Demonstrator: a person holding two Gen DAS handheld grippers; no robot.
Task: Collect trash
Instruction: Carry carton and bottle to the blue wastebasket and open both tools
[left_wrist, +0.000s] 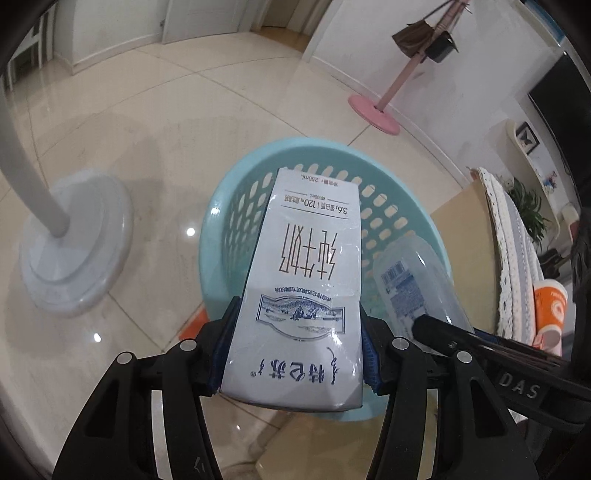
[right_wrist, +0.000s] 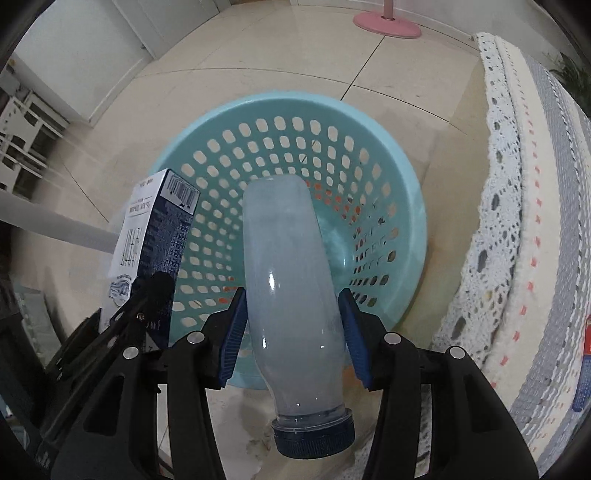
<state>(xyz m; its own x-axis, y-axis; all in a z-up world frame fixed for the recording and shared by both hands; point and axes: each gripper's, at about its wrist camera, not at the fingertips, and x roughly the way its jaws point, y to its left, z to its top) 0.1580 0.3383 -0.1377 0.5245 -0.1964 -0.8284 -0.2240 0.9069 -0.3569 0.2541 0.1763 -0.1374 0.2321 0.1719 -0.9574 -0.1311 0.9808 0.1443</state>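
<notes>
Left gripper (left_wrist: 293, 354): I pinch the white-and-blue milk carton (left_wrist: 306, 280); it could catch the light-blue perforated plastic basket (left_wrist: 402, 173) rim.
Right gripper (right_wrist: 291, 332): my fingers sit beside the clear dark-capped plastic bottle (right_wrist: 291, 295), contact unclear; it may slide out, miss.

Milk carton (left_wrist: 299, 280) and capped bottle (right_wrist: 291, 295) above turquoise basket (right_wrist: 406, 206).

One teal basket (right_wrist: 413, 206); one milk carton (left_wrist: 306, 280); one plastic bottle (right_wrist: 291, 280) with a blue cap; two grippers, left (left_wrist: 295, 347) and right (right_wrist: 291, 332); one orange cup (left_wrist: 550, 310); one pink stand (left_wrist: 373, 110).
</notes>
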